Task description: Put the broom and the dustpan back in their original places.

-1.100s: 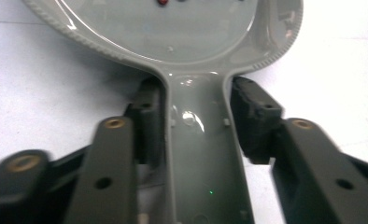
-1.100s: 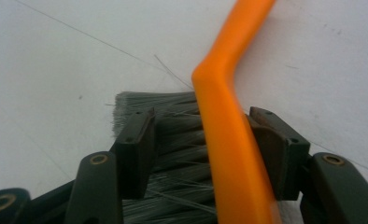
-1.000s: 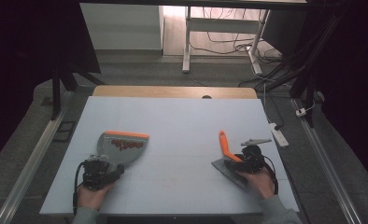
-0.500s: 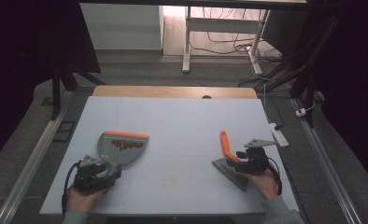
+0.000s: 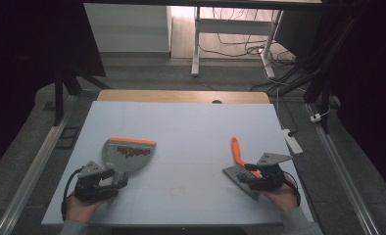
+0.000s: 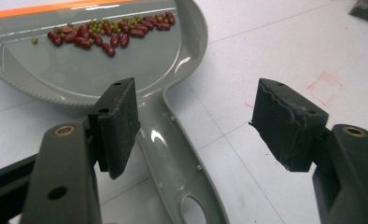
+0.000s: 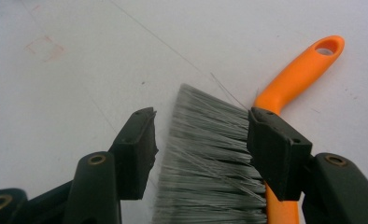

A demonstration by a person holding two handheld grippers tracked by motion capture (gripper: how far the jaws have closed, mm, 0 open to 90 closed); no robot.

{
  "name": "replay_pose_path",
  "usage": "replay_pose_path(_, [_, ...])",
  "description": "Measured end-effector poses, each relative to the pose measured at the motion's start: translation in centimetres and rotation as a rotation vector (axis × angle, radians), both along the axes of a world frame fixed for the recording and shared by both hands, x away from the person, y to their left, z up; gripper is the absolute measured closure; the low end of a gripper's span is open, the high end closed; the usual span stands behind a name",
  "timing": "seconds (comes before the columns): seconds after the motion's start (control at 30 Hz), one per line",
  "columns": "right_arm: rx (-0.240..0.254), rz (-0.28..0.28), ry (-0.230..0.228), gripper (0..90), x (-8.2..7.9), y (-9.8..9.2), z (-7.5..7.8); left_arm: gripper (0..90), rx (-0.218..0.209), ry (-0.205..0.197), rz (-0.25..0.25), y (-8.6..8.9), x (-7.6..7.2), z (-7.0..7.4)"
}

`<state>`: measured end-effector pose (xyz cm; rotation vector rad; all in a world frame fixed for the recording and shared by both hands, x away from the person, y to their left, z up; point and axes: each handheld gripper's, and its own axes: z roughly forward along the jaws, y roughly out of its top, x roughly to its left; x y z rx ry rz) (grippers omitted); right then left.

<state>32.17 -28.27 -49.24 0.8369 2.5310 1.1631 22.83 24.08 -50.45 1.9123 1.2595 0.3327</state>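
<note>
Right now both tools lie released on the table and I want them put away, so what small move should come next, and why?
Probably close the left gripper on the grey plastic dustpan handle. Its open jaws straddle the handle without pressing it, and red and green beans lie loose in the pan, so keep it level.

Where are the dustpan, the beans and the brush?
dustpan [image 6: 173, 163], left gripper view, on its grey handle.
beans [image 6: 112, 35], left gripper view, middle of the heap in the pan.
brush [image 7: 210, 154], right gripper view, on its grey bristles.
</note>
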Motion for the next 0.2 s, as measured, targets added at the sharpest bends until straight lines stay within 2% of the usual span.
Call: replay_pose_path(0.2, [-0.019, 0.018, -0.023, 43.3, -0.13, 0.45, -0.17, 32.2, 0.006, 0.011, -0.015, -0.19, 0.13, -0.19])
